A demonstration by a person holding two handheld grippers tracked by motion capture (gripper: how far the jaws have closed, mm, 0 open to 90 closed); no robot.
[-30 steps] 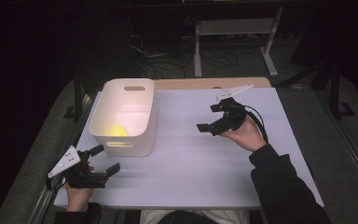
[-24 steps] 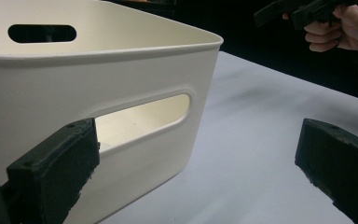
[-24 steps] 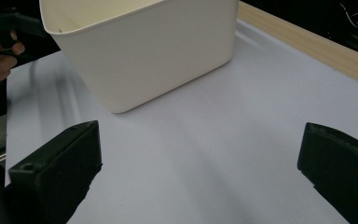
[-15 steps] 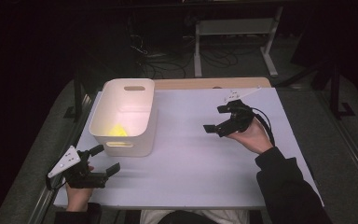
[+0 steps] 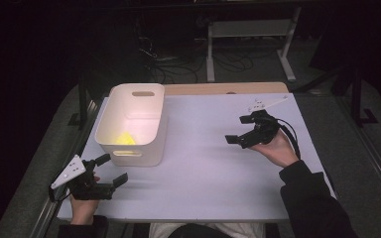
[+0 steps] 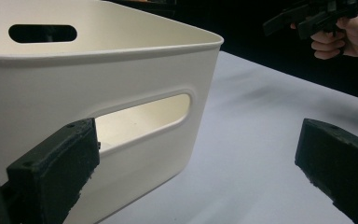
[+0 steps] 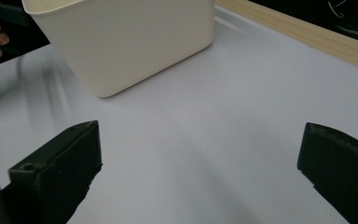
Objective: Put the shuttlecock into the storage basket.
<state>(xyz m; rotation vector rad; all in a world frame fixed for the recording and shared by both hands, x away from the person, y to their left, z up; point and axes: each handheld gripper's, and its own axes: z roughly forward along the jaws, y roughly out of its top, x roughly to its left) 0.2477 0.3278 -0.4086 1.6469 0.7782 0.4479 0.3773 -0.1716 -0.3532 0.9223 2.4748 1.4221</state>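
A white plastic bin [image 5: 134, 124] with handle slots stands on the left half of the table; something yellow [image 5: 125, 138] lies on its floor. My left gripper [image 5: 111, 172] sits open near the front left corner, just in front of the bin, with nothing between its jaws. In the left gripper view the bin's near wall [image 6: 98, 107] looms close, its handle slot facing me. My right gripper [image 5: 238, 130] hovers open and empty over the right side of the table, pointing left toward the bin [image 7: 121, 42].
The table [image 5: 203, 163] has a pale lilac top with a wooden strip [image 5: 223, 88] along its far edge. A white metal stand [image 5: 248, 34] and cables lie on the dark floor beyond. Dark grey surround borders the table on both sides.
My right gripper has moved to the right and nearer the person, away from the bin. The left gripper has stayed where it was.
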